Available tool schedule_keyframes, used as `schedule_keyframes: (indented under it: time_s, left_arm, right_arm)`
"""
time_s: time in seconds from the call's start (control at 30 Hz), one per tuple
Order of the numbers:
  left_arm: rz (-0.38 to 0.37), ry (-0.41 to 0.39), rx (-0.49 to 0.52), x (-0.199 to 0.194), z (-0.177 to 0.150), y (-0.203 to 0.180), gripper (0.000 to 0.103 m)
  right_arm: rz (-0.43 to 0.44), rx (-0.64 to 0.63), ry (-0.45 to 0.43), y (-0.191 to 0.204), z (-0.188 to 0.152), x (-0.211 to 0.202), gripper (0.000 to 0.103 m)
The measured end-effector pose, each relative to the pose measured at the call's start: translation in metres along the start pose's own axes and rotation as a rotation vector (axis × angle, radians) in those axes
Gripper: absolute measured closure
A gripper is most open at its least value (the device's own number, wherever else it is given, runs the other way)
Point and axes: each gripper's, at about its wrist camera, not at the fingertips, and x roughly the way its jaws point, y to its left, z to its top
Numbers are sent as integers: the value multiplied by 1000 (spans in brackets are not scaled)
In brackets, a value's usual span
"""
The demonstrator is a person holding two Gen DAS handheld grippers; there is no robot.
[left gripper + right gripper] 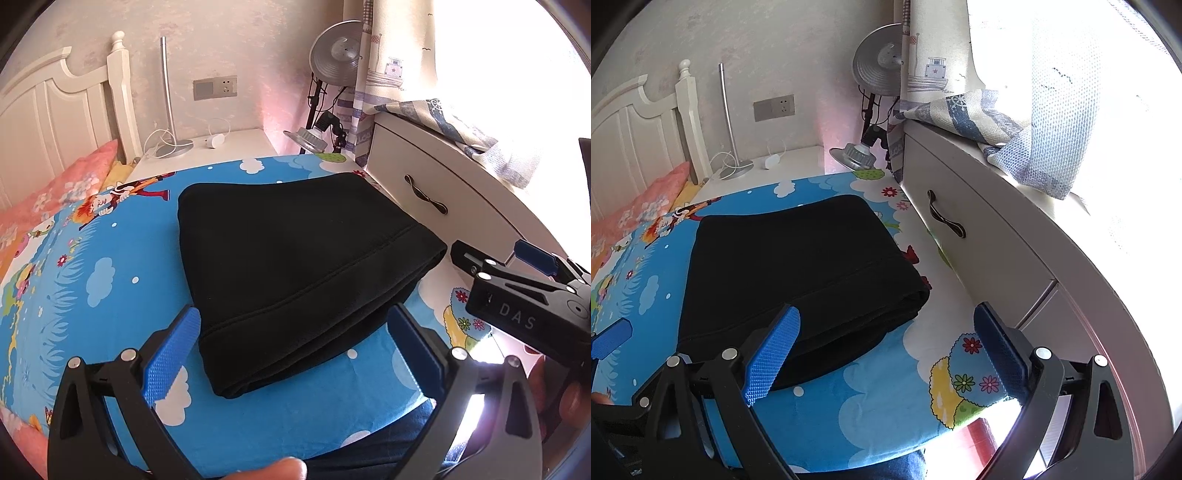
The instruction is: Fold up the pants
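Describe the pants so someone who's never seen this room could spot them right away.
Start at the bed with the blue cartoon sheet, beside the white drawer unit. The pants lie folded near its foot end. They are the only plain black thing on that colourful print.

The window is blown out white, and the left claw's body is cut off.

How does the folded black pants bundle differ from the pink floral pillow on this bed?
The folded black pants are plain and dark; the pink floral pillow is light and patterned. The pants lie flat in stacked layers in the middle of the blue cartoon bedsheet, just ahead of the open left gripper and open right gripper; the pillow sits far off by the white headboard. Both rest on the bed, untouched.
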Motion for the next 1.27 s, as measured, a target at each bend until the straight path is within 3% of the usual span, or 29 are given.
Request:
schedule_keyframes:
  time_s: [0.87,1.0,1.13,1.2,1.27]
  left_arm:
    - [4,-3,-12,1,2,3,2]
    - [-26,-43,1,-2,2,-4,2]
    - [-103,-1,-37,5,5,6,2]
    - [-80,-15,-59,3,5,24,2]
    - [5,-30,-99,-2,3,57,2]
  right_arm:
    - [3,-4,1,2,-2,1,12]
    - [5,-5,8,3,-4,3,12]
    - [42,7,4,3,-7,8,12]
    - [71,5,1,6,-11,12,11]
    - [82,1,1,8,-13,15,11]
